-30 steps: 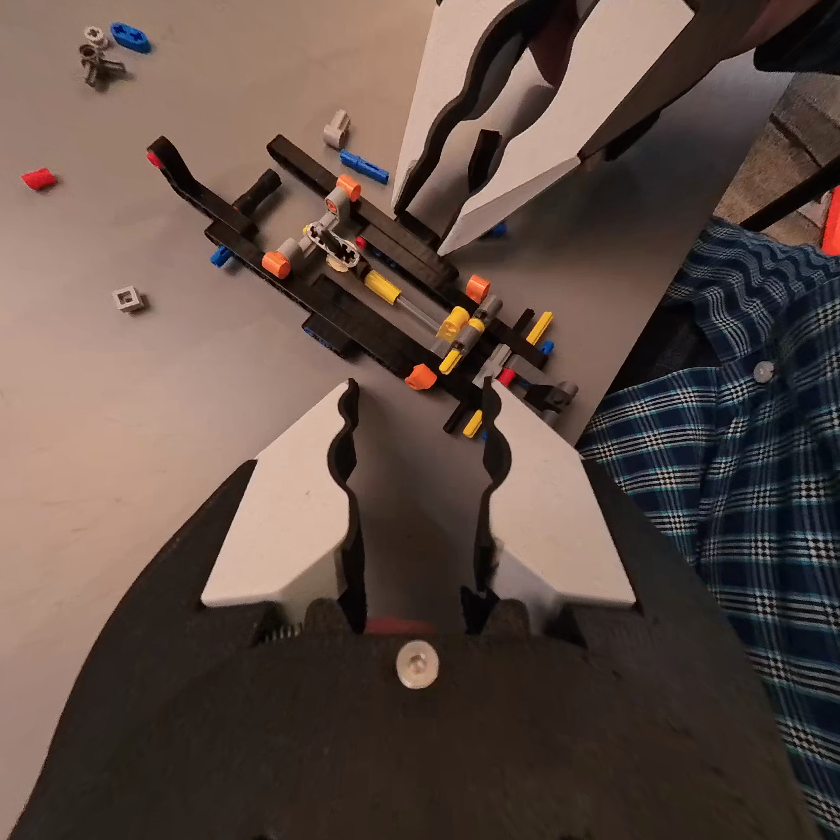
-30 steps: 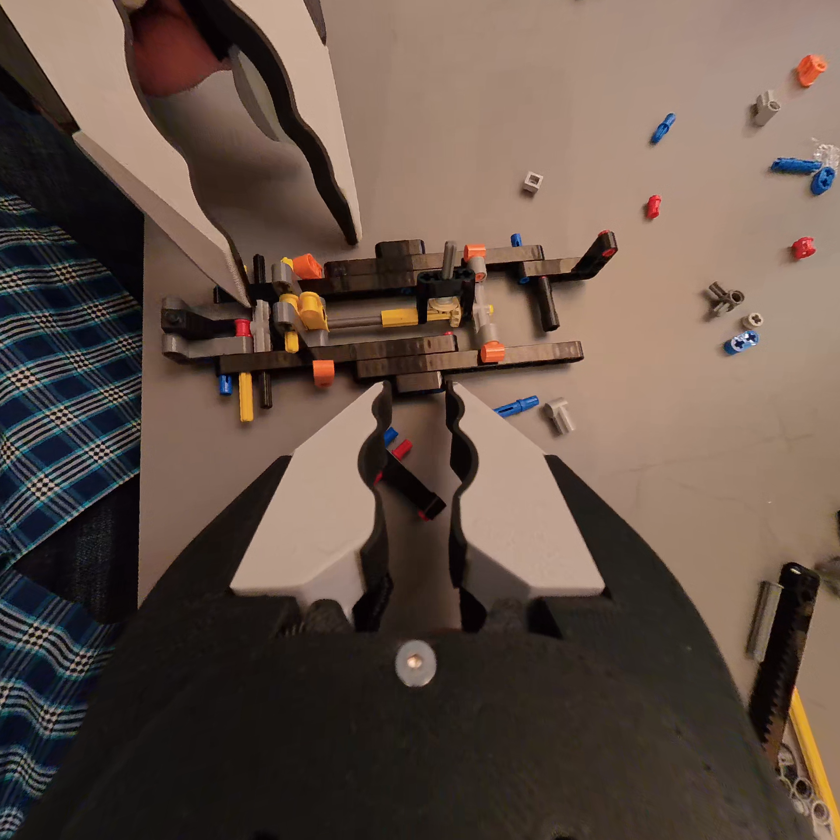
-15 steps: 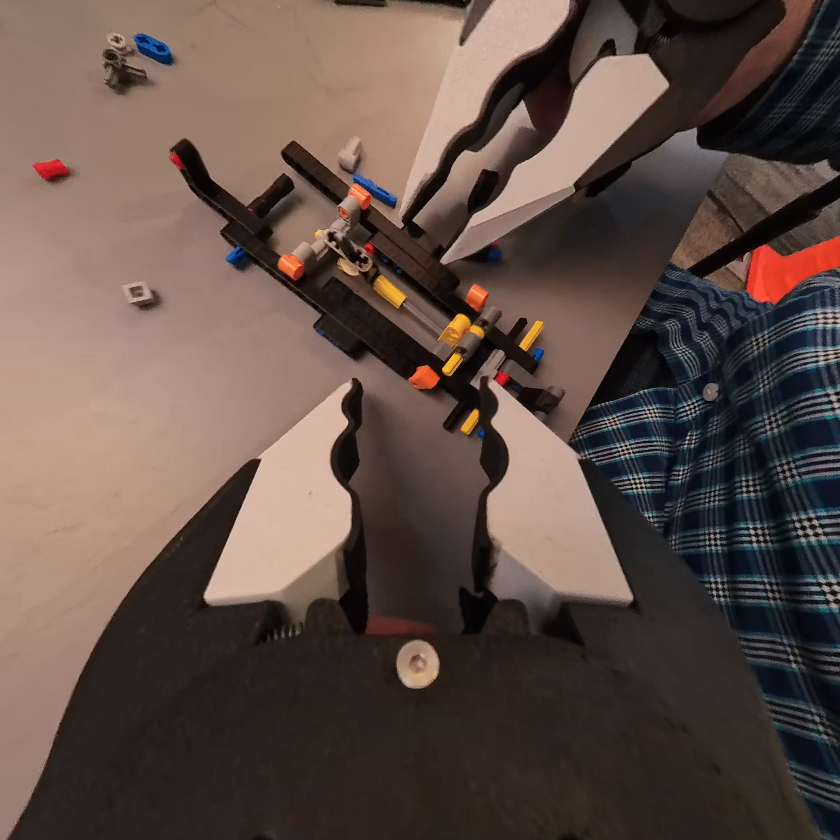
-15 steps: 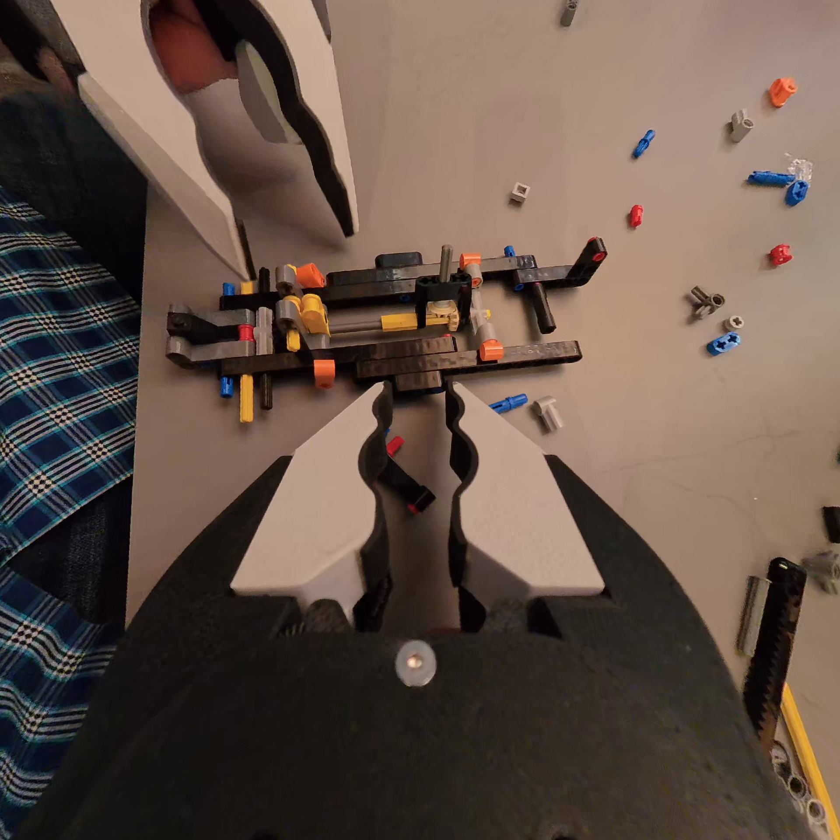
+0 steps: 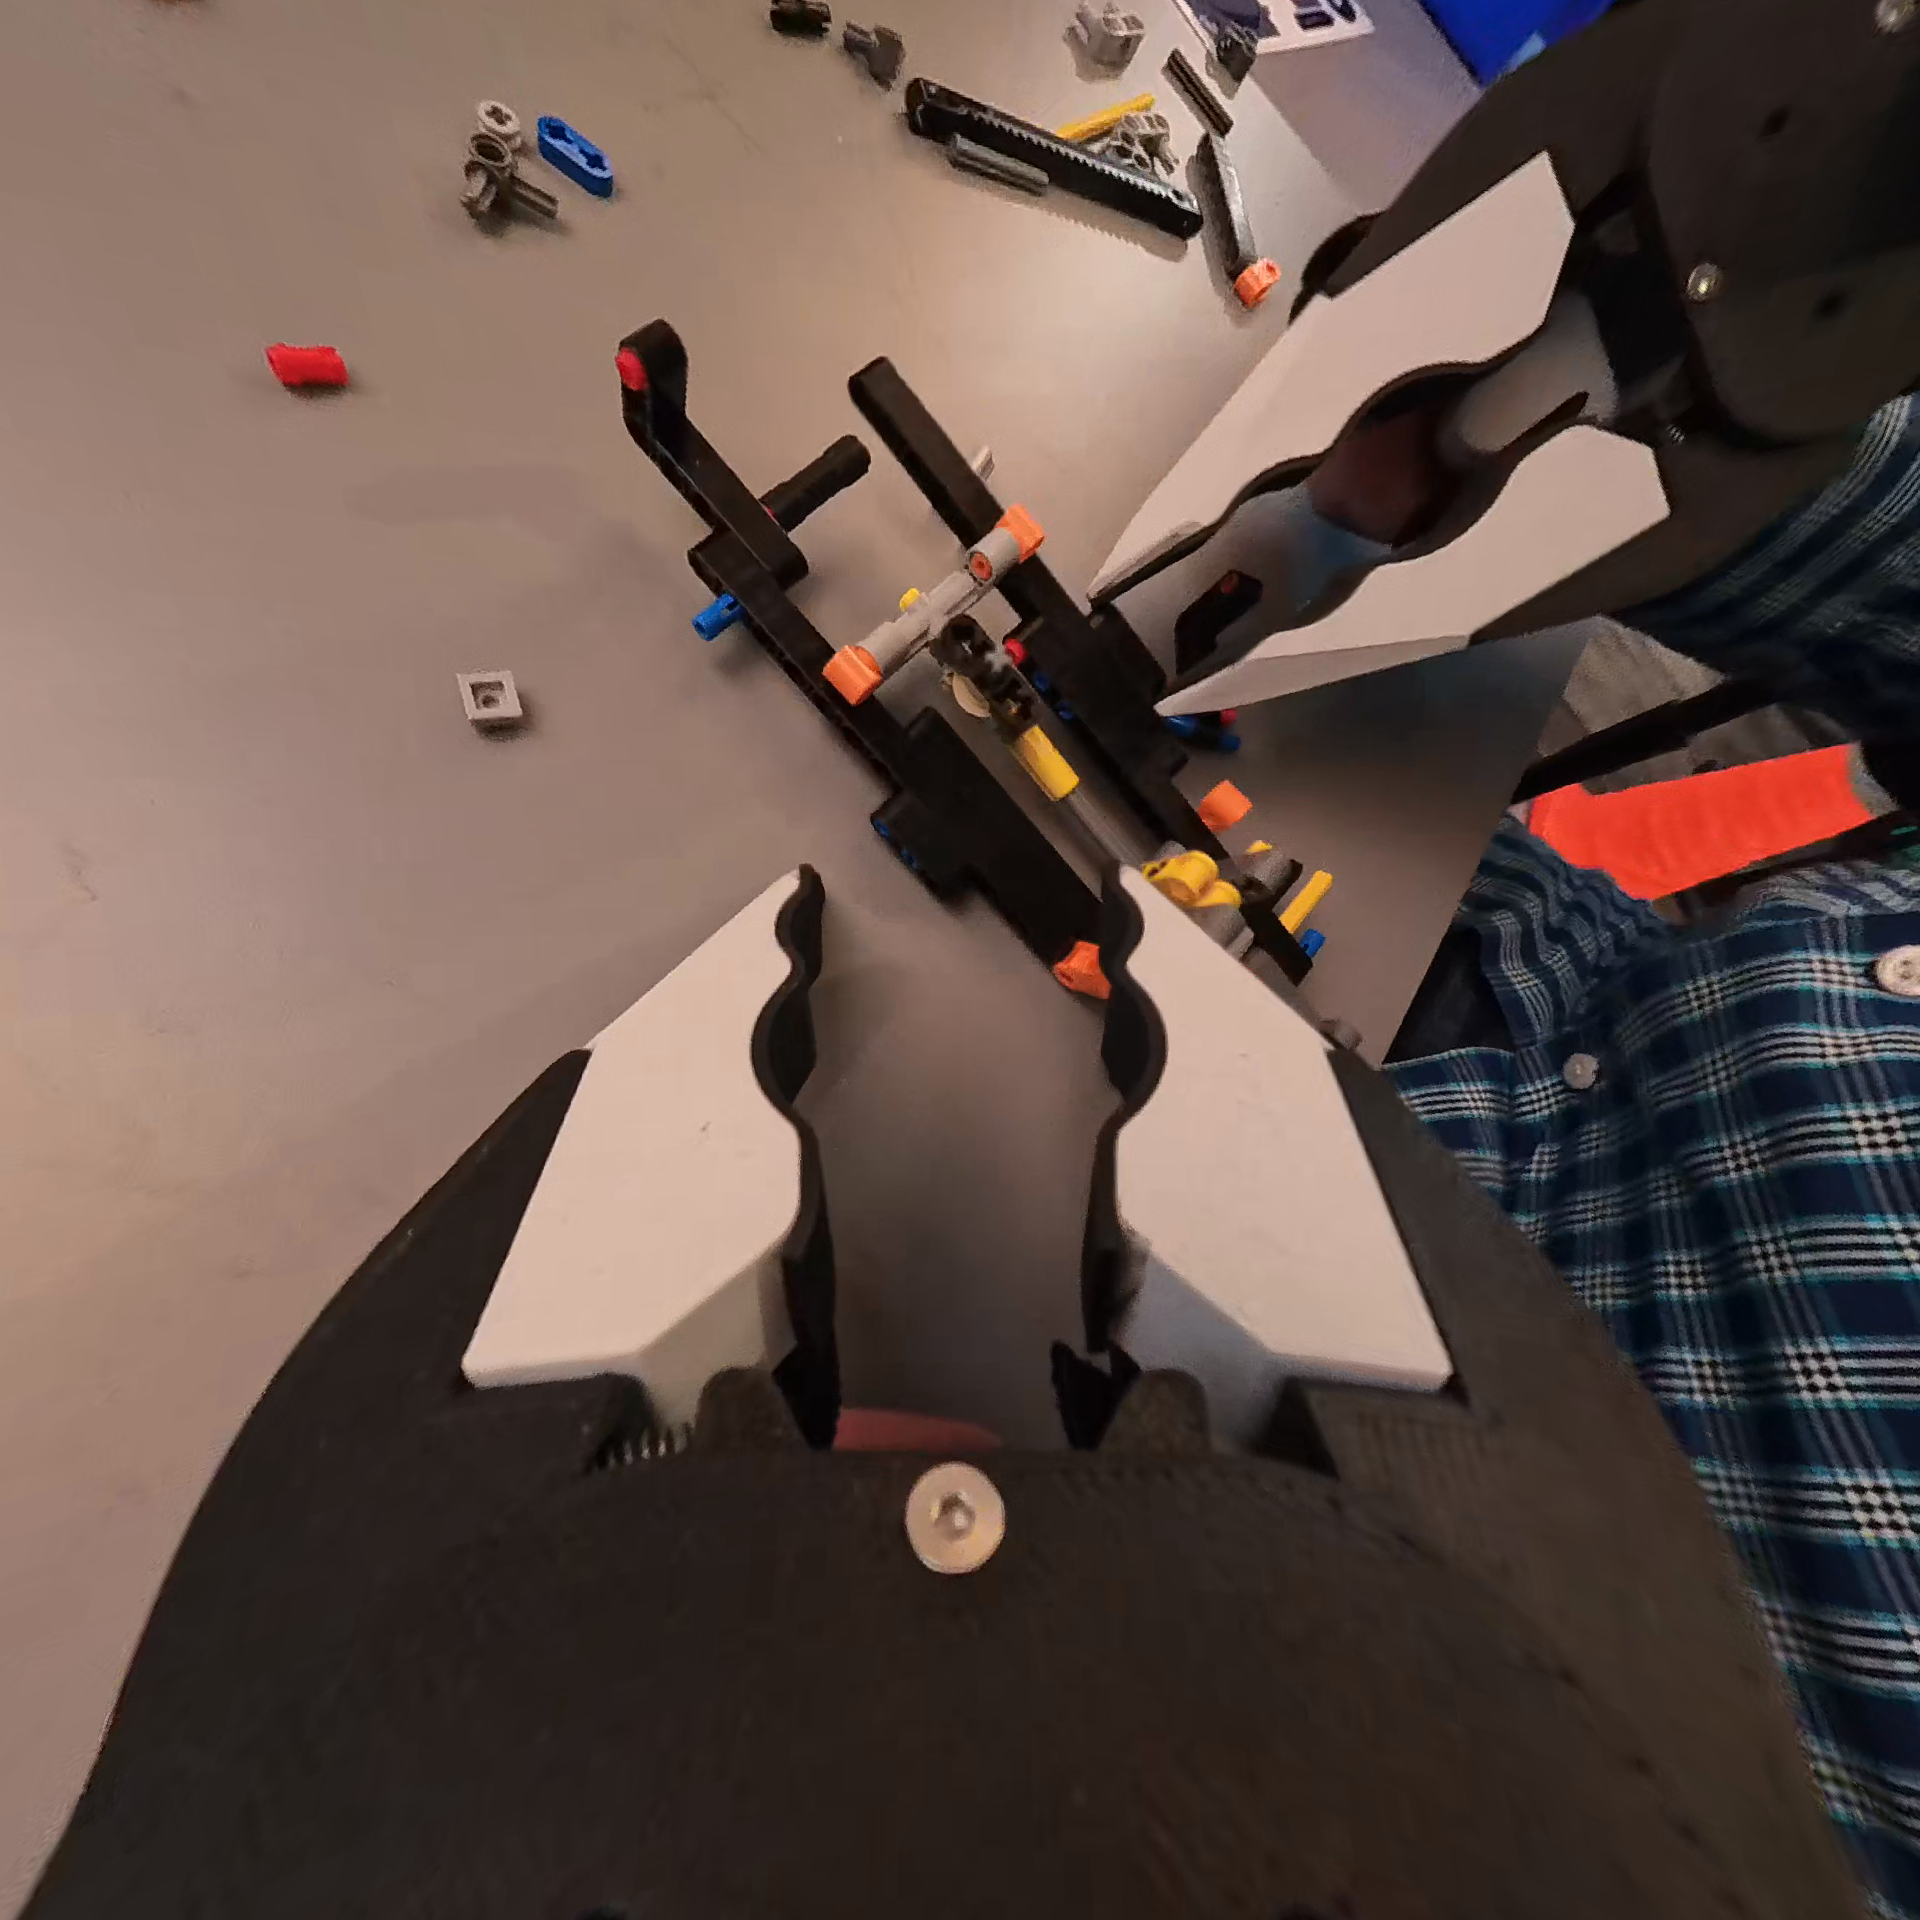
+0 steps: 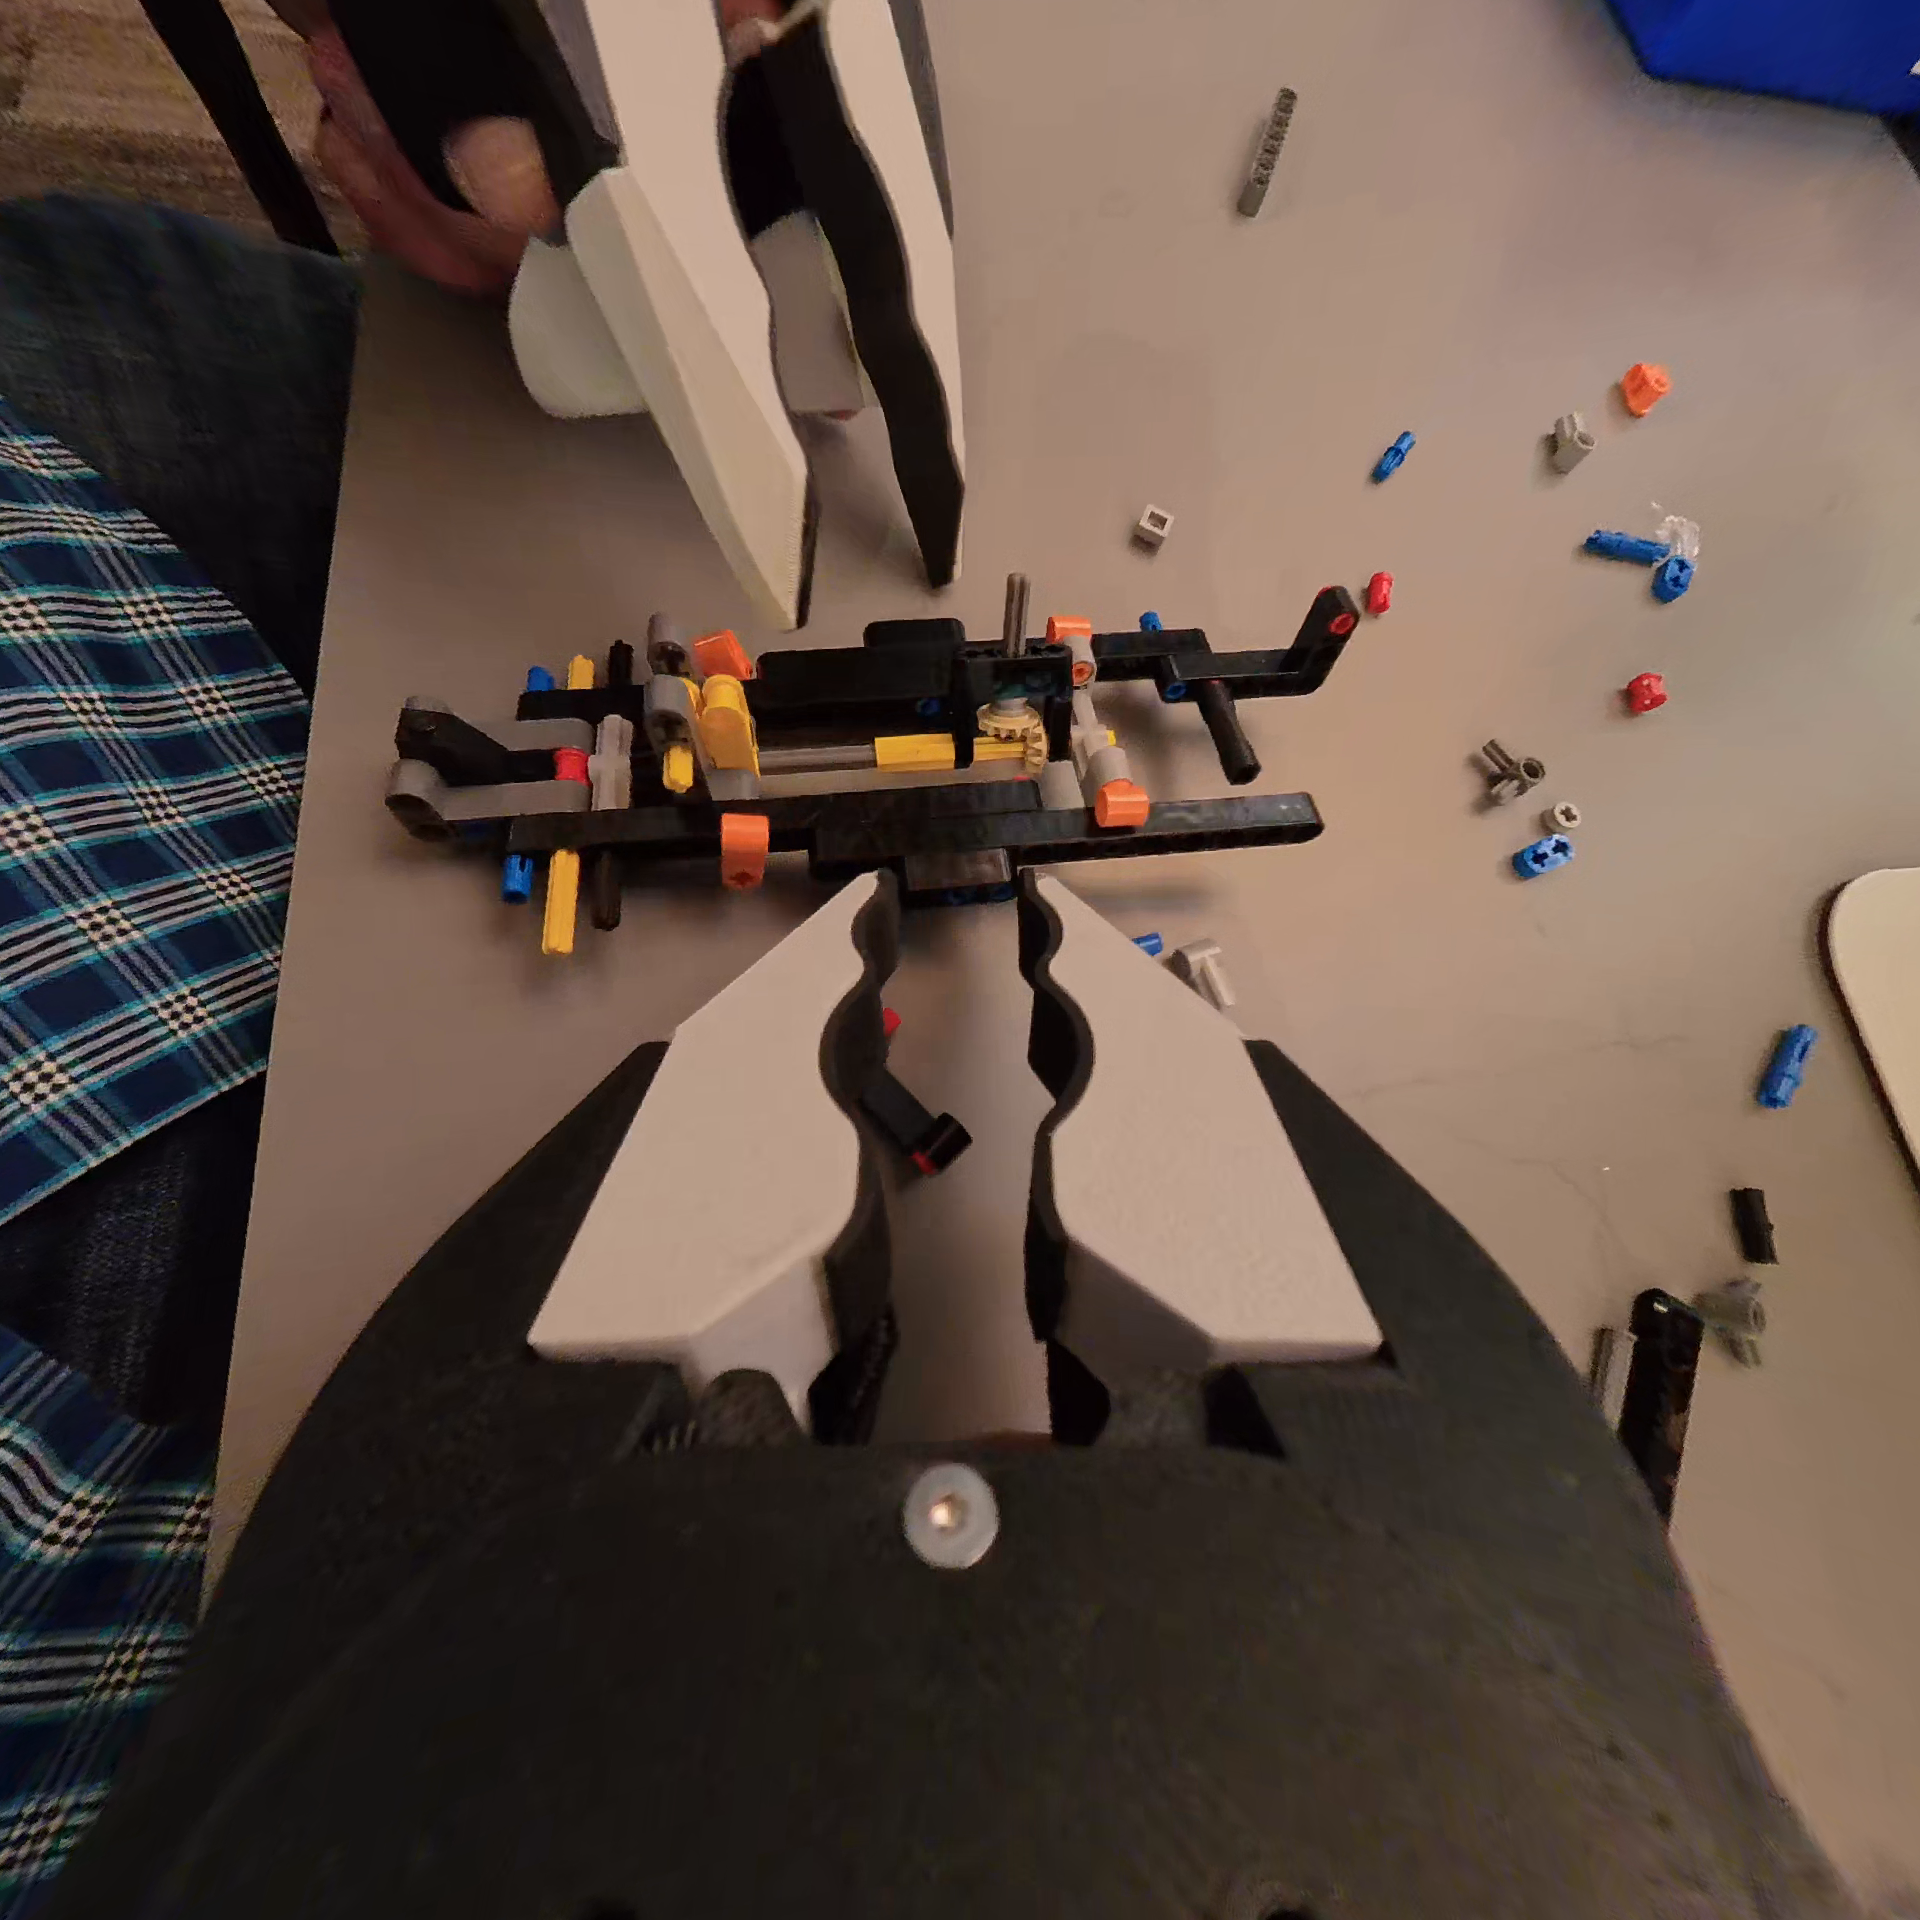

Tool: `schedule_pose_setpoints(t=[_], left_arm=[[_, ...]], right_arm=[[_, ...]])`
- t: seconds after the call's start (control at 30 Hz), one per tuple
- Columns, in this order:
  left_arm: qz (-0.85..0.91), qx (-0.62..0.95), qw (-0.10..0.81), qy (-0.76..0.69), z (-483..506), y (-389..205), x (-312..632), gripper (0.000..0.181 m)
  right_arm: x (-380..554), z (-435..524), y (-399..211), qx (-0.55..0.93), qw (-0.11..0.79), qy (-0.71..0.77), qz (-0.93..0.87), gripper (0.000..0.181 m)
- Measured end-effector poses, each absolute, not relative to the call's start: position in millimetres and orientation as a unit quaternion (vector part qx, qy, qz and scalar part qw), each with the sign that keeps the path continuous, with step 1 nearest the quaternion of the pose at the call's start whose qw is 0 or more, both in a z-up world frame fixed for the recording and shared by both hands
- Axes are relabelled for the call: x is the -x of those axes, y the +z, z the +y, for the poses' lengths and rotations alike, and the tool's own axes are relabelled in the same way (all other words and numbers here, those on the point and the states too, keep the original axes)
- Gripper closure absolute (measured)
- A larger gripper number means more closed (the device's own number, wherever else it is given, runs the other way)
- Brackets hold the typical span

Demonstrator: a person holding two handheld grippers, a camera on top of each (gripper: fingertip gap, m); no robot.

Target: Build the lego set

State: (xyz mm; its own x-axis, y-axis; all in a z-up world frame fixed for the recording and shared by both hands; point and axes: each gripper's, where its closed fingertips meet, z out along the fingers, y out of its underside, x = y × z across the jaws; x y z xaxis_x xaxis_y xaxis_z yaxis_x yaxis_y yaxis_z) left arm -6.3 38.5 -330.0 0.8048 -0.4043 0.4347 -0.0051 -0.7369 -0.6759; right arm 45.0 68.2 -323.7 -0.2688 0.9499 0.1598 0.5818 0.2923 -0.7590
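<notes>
The lego assembly (image 5: 935,769) of long black beams with yellow, orange and grey parts lies flat on the grey table (image 5: 260,935); it also shows in the right wrist view (image 6: 883,810). My left gripper (image 5: 961,894) is open and empty, its tips at the assembly's near end. It stands just behind the assembly in the right wrist view (image 6: 868,597). My right gripper (image 6: 956,894) is narrowly open, tips at the assembly's side, and shows in the left wrist view (image 5: 1127,649). A small black piece with red pins (image 6: 920,1127) sits between its fingers, against one pad, short of the other.
Loose blue, red, orange and grey pins (image 6: 1621,551) are scattered beyond the assembly's far end. A black toothed rack (image 5: 1049,156) and more parts lie farther off. A person's plaid shirt (image 5: 1662,1299) is at the table edge. A white board (image 6: 1881,997) is at the right. The tips of one gripper are about 7 cm away from the tips of the other.
The left gripper has come closer to the assembly's near end and tilted up, showing more of the far table. The right gripper now lies flatter. Both jaw openings are unchanged.
</notes>
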Motion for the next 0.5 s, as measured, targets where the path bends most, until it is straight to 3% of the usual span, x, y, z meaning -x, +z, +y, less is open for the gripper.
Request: schedule_pose_setpoints(t=[0.5], left_arm=[[0.087, 0.856, 0.322, -0.395, 50, -321, -8, 0.131]], right_arm=[[-42, 67, -306, 0.479, 0.365, 0.300, -0.740, 0.161]])
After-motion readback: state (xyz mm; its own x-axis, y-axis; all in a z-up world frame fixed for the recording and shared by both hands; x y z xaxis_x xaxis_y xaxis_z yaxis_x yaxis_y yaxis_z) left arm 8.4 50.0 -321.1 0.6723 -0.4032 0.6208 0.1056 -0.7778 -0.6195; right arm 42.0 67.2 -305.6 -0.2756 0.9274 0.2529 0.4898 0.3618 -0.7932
